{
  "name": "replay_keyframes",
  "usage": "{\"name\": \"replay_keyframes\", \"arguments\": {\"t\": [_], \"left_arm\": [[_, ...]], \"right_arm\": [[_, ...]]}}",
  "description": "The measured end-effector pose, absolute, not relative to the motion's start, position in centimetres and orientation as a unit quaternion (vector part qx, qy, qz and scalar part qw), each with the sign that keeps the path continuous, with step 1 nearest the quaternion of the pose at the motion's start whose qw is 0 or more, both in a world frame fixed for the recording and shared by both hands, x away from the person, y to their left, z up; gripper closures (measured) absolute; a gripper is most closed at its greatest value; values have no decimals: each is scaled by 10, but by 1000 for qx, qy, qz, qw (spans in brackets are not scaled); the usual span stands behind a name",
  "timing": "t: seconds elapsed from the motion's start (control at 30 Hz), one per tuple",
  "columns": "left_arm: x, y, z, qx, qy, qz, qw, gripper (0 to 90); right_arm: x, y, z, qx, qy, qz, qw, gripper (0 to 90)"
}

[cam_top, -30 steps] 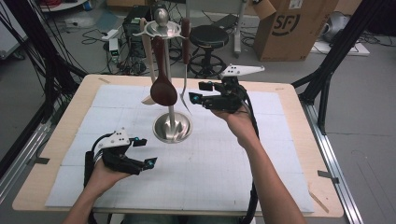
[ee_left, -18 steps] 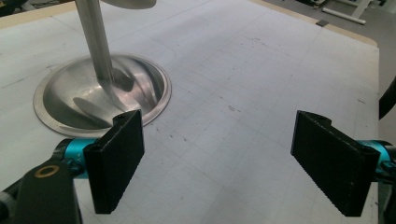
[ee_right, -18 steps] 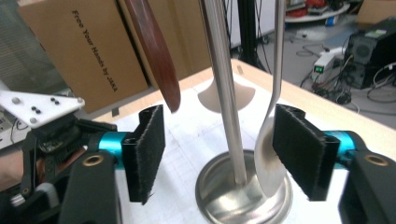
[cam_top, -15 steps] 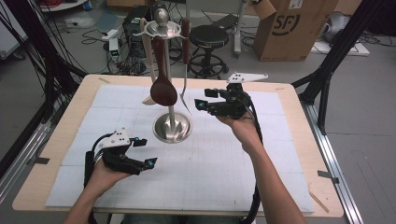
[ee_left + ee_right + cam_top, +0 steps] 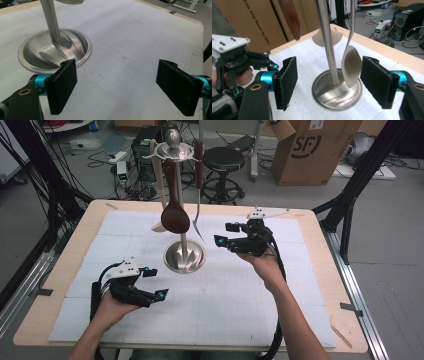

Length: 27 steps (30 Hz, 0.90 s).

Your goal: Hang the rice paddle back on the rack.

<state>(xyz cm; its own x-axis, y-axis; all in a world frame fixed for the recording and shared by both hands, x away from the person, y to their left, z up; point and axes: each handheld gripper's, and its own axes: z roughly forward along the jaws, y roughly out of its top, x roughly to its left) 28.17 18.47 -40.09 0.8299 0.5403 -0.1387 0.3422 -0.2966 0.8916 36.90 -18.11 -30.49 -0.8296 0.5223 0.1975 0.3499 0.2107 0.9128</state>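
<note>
Steel spoon [image 5: 350, 65] hung on the utensil stand [image 5: 184, 255], between the right gripper's wide-open jaws.

In the right gripper view the spoon's bowl lay in the gap nearer one jaw, touching neither, beside the stand's pole. The right gripper [image 5: 225, 234] hovered just beside the stand. The left gripper [image 5: 153, 282] sat low over the white surface [image 5: 240, 295], jaws spread wide and empty, near the stand's round base [image 5: 55, 48].

Even, soft overhead light, no hard shadows on the white gridded surface [image 5: 240, 295]; the round polished steel base [image 5: 53, 48] carries smeared glare and reflections; black ribbed tongs pads [image 5: 287, 82] sit slightly soft up close; high view grainy.
</note>
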Motion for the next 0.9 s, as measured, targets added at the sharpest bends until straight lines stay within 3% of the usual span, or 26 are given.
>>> {"name": "replay_keyframes", "arguments": {"t": [0.9], "left_arm": [[283, 187, -403, 798, 283, 94, 523, 169]], "right_arm": [[341, -211, -355, 282, 794, 528, 107, 123]]}}
